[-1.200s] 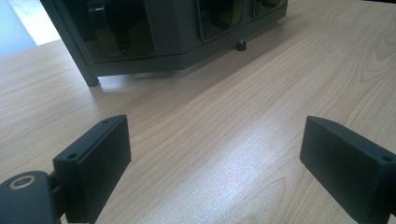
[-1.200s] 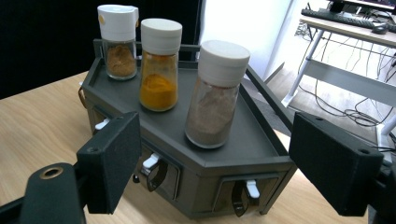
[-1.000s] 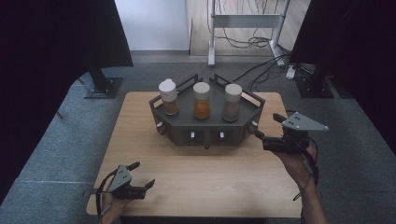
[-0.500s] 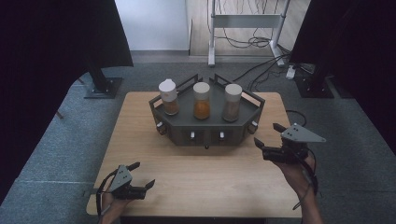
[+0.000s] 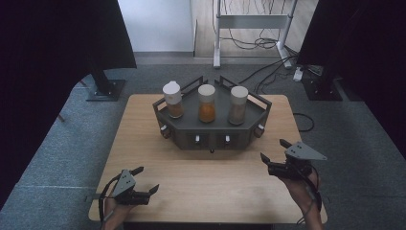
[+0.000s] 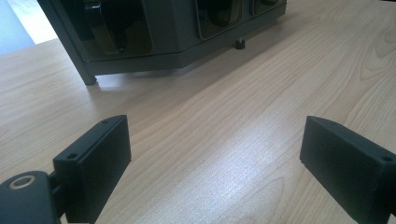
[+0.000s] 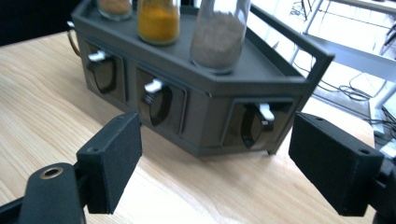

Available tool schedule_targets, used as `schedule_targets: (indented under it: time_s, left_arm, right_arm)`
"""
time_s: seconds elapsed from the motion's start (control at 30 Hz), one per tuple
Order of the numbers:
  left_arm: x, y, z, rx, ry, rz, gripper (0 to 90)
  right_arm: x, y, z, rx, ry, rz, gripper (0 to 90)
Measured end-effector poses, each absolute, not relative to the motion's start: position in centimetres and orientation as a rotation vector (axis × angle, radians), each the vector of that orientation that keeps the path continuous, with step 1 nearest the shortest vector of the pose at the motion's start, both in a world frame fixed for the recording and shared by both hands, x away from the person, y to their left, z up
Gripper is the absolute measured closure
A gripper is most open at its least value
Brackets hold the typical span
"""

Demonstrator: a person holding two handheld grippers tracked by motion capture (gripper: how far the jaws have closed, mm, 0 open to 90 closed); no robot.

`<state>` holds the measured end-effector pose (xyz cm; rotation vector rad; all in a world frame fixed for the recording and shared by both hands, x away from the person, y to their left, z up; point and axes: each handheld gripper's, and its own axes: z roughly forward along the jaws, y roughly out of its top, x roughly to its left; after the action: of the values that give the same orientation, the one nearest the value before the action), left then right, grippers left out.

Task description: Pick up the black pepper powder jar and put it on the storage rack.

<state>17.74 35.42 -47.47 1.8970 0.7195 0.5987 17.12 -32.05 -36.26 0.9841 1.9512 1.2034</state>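
Note:
A dark grey angular rack (image 5: 213, 129) stands at the back middle of the wooden table (image 5: 143, 143), with three white-capped jars on top: brown spice (image 5: 173, 99), orange spice (image 5: 207, 103) and grey-brown spice (image 5: 238, 105). Small drawers with white handles (image 7: 154, 86) line its front. My right gripper (image 5: 273, 149) hovers open at the rack's right front corner, jaws apart with nothing between them; its own view looks at the rack (image 7: 205, 100). My left gripper (image 5: 146, 179) rests open near the table's front left edge, pointing toward the rack (image 6: 140, 42), empty.
Black curtains hang at both sides. A metal stand (image 5: 253, 21) and cables (image 5: 282, 67) lie on the grey floor behind the table. Bare tabletop (image 5: 210, 182) stretches between the two grippers.
My right gripper has sunk and drawn back toward the table's front right, away from the rack's corner. The left gripper has stayed put.

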Motion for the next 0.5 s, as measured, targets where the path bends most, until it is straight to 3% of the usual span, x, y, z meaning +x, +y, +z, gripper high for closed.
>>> schedule_targets:
  time_s: [0.5]
  left_arm:
    - [17.7, 35.4, -47.5, 1.897, 0.721, 0.598, 8.6]
  right_arm:
    - [17.4, -32.0, -40.3, 1.059, 1.959, 1.148, 17.0]
